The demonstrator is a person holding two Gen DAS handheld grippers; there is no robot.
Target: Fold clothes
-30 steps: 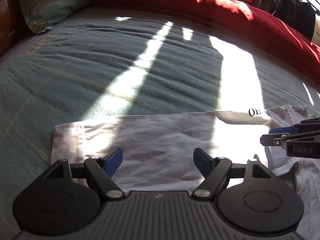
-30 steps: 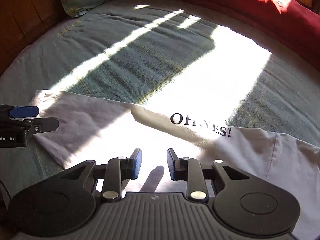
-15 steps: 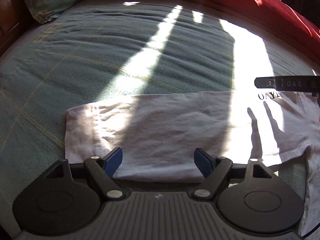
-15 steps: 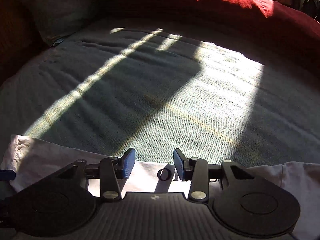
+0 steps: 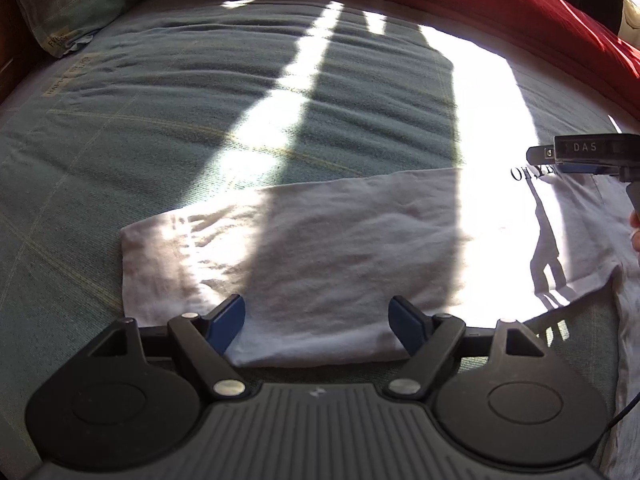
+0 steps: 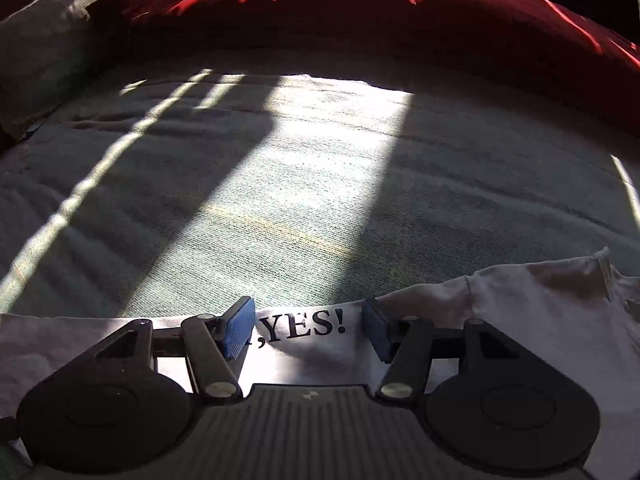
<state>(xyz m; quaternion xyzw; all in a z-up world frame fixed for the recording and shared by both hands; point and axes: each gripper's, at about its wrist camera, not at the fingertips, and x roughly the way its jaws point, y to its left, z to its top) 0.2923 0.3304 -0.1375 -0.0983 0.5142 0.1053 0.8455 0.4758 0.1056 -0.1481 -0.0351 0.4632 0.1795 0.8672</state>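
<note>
where wrinkled white cotton shirt (image 5: 340,264) lies folded, both tongs gape.

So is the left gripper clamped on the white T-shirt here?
No: the left gripper stands wide open above the near edge of the white T-shirt, its blue pads apart and no cloth between them.

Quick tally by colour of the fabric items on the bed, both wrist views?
White: 1, the T-shirt printed "YES!"
Red: 1, the duvet along the far edge
Green: 2, the bed cover and the pillow
Total: 4
</note>
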